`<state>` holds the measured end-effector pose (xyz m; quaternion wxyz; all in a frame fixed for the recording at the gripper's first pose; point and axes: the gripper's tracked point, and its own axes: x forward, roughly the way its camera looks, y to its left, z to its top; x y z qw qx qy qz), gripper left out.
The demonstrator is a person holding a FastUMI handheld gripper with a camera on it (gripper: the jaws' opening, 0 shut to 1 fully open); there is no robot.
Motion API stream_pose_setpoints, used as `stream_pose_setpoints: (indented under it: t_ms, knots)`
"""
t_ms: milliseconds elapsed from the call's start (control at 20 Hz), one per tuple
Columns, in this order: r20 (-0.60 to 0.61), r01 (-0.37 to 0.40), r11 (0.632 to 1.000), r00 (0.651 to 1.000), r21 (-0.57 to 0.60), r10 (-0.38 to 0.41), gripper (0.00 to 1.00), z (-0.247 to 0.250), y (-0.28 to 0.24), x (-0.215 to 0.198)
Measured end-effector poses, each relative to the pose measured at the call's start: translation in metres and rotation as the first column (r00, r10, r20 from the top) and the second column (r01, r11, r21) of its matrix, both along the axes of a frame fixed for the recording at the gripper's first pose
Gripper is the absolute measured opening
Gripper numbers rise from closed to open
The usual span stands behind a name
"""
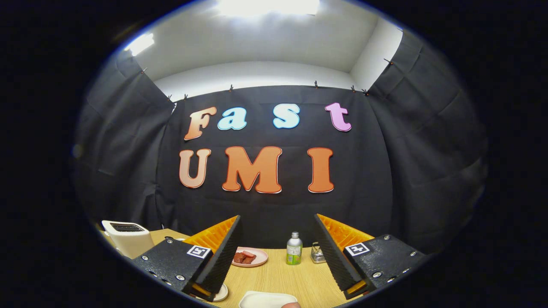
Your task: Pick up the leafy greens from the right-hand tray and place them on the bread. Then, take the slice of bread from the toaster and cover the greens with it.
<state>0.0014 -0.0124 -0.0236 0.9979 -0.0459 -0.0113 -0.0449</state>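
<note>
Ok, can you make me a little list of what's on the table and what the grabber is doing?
gripper: jaws wide open, holding nothing
table: light wood
toaster: white, beyond the left finger
pink plate: between the fingers, red food on it
bottle: upright, right of the pink plate
white tray: near edge, just ahead of the fingers
greens: not seen

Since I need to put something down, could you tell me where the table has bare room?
Bare wood lies between the open gripper fingers, bordered by the pink plate and bottle beyond and the white tray nearer. Around the bottle and small metal holder it is crowded. The toaster stands far left.
</note>
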Motion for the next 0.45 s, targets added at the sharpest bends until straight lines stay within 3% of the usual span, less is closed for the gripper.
stream_pose_setpoints:
  t_ms: [450]
  knots:
    - [-0.009,0.003,1.000,1.000,0.000,-0.003,0.98,-0.0048,0.0049,0.0015]
